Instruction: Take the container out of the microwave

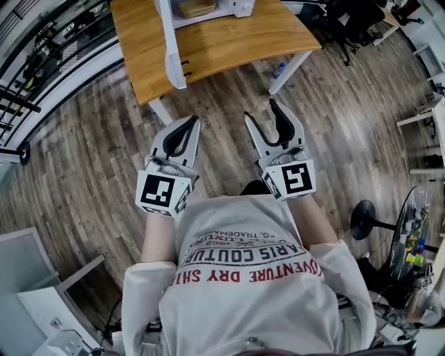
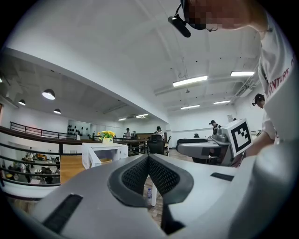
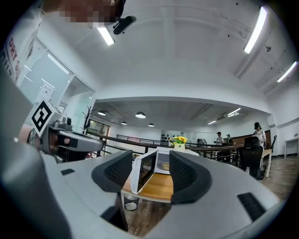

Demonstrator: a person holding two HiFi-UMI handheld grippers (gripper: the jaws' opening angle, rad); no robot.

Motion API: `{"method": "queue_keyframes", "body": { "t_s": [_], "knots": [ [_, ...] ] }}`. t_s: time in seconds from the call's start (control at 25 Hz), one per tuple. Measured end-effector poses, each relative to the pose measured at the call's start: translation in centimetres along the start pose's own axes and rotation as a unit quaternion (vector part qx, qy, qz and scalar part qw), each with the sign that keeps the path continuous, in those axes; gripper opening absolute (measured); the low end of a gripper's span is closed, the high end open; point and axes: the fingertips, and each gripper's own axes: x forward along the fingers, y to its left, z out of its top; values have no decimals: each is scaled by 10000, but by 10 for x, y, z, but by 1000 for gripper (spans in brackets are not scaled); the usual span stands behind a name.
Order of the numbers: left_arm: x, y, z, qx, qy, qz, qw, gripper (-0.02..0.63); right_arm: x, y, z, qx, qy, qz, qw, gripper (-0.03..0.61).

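Observation:
A white microwave stands on the wooden table ahead, its door swung open. Inside it sits a tan container. Both grippers are held level over the floor, well short of the table. My left gripper is shut with nothing in it; its pads meet at the tips. My right gripper is open and empty. In the right gripper view the microwave and the container show between the spread jaws of the right gripper.
A water bottle lies on the floor by a table leg. A bin stands under the table. A railing runs along the left, and a stool base is at the right. Flowers sit on the microwave.

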Motion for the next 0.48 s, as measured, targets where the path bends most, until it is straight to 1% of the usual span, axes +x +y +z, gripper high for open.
{"method": "queue_keyframes", "body": {
  "t_s": [0.12, 0.28, 0.48],
  "knots": [
    [5, 5, -5, -68, 7, 83, 9999, 12, 8, -7, -4, -2, 52, 31, 10000, 244],
    [17, 8, -11, -56, 96, 225, 9997, 12, 17, -17, -15, 6, 104, 251, 9996, 244],
    [53, 16, -14, 20, 192, 543, 9983, 12, 47, -51, -30, 147, 98, 521, 9985, 236]
  ]
}}
